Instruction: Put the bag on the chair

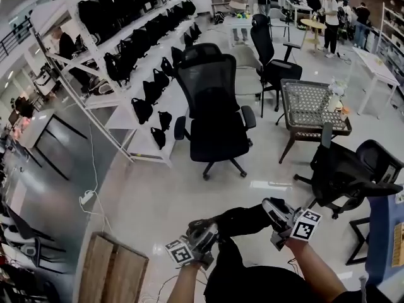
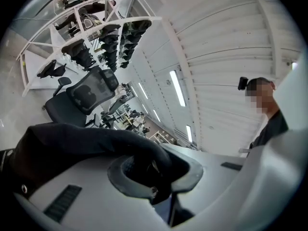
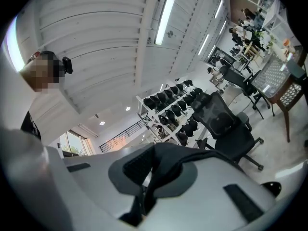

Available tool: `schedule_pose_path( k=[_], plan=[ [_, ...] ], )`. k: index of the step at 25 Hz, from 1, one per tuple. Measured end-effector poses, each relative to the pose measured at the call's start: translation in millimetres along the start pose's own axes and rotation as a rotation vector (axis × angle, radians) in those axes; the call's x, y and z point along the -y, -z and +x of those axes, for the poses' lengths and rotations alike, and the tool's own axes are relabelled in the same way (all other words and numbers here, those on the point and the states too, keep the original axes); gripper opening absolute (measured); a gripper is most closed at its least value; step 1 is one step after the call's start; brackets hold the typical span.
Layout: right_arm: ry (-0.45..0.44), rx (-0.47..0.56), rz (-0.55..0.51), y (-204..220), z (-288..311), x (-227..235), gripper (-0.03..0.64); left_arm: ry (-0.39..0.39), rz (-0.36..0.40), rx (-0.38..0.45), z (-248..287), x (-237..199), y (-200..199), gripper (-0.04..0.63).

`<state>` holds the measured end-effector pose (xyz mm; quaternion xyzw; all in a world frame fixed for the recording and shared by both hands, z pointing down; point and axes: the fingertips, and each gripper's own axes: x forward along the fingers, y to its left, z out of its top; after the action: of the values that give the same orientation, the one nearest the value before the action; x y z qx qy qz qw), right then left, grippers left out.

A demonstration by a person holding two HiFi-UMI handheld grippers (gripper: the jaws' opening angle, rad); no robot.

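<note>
A: What sits nearest?

B: The black bag (image 1: 243, 223). It hangs low in the head view, stretched between the two grippers in front of the person's body.

A: And the jaws?

B: The left gripper (image 1: 201, 235) is clamped on a thick fold of the bag's dark fabric, and its own view shows cloth bunched between the pads. The right gripper (image 1: 278, 214) has its jaws almost together, pinching a thin edge or strap of the same bag.

A: So the bag is not on the chair?

B: No. It is in the air, gripped at both ends. The black office chair (image 1: 214, 109) stands further out on the pale floor (image 1: 158, 194), well apart from the bag, with its seat turned toward the person.

A: What else is around?

B: A wooden crate (image 1: 110, 267) sits low at the left, near the person. To the right is another black chair (image 1: 353, 169), and beyond it a woven-top table (image 1: 312, 106). Left of the office chair, white shelves (image 1: 120, 115) carry rows of dark bags (image 1: 142, 109). Farthest back, people (image 1: 331, 17) stand in a group.
</note>
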<state>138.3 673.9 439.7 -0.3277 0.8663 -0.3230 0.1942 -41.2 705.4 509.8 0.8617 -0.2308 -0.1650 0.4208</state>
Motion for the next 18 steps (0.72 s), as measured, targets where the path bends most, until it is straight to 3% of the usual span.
schedule_pose_path(
  k=[7,18],
  plan=[
    [0.018,0.001,0.03,-34.7,54.5,34.1,0.008,0.05,0.015,-0.06,32.3,-32.1,-46.3,0.054],
    [0.037,0.009,0.007,-95.1,178.7,74.2,0.008,0.101,0.029,-0.069,76.5,-97.5,-168.0,0.055]
  ],
)
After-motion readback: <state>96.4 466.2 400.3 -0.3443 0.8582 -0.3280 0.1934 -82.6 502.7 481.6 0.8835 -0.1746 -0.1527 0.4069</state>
